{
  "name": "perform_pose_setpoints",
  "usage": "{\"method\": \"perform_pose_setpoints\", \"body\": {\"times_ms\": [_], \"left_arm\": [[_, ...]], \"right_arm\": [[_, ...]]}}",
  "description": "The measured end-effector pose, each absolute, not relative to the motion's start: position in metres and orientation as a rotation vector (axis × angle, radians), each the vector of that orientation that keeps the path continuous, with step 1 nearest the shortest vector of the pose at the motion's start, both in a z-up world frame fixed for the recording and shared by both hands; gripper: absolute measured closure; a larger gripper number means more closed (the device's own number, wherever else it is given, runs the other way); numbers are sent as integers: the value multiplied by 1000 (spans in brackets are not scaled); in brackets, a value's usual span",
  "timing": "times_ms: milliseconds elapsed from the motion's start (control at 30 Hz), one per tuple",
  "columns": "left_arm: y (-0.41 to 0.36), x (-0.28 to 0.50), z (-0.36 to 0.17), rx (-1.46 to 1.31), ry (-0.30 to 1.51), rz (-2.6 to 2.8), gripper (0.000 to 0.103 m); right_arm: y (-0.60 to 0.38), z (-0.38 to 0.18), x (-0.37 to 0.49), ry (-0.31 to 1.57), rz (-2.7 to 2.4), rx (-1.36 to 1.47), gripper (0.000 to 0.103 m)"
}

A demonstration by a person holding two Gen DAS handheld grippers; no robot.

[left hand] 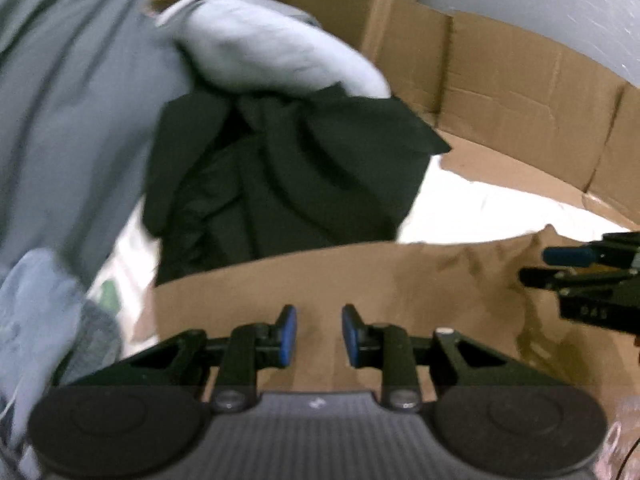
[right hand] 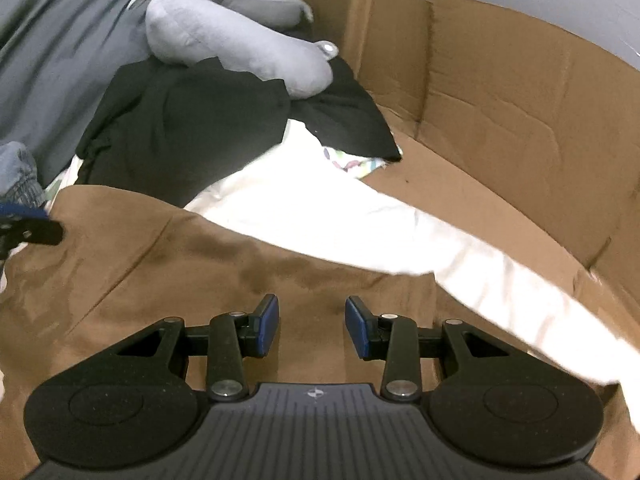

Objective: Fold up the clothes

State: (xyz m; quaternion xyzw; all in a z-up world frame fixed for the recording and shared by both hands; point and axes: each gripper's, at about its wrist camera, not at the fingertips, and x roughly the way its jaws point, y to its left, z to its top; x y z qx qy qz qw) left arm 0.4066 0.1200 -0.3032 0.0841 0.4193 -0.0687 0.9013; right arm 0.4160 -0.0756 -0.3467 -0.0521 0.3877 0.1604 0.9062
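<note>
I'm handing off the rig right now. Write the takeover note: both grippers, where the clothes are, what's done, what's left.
Left gripper: open, holding nothing, over the brown garment.
Right gripper: open, holding nothing, over the same brown garment.
Brown garment lies spread nearest the grippers, with creases. A white garment lies just beyond it, a black garment bunched behind that, partly under a grey neck pillow. Cardboard walls stand along the right.
Done: no neatly folded piece is visible.
Left: probably grasp the brown garment's edge and fold it, then the white and black ones.
</note>
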Motion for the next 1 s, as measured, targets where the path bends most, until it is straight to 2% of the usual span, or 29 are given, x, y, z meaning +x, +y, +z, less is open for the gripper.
{"method": "perform_pose_setpoints", "body": {"times_ms": [267,400,500,800,1000], "left_arm": [[80,437,-306,205,866,-236,76],[67,454,-324,236,925,-256,76],[64,470,-339,251,968,-238,79],[59,483,-340,230,999,-179,82],[64,478,-328,201,990,-139,81]], "right_arm": [[-82,-348,435,785,409,-102,59],[-84,-349,444,792,446,-105,59],[-86,-355,448,826,463,-132,60],[-135,-361,456,921,350,-197,61],[-151,-350,454,906,305,-161,61]]}}
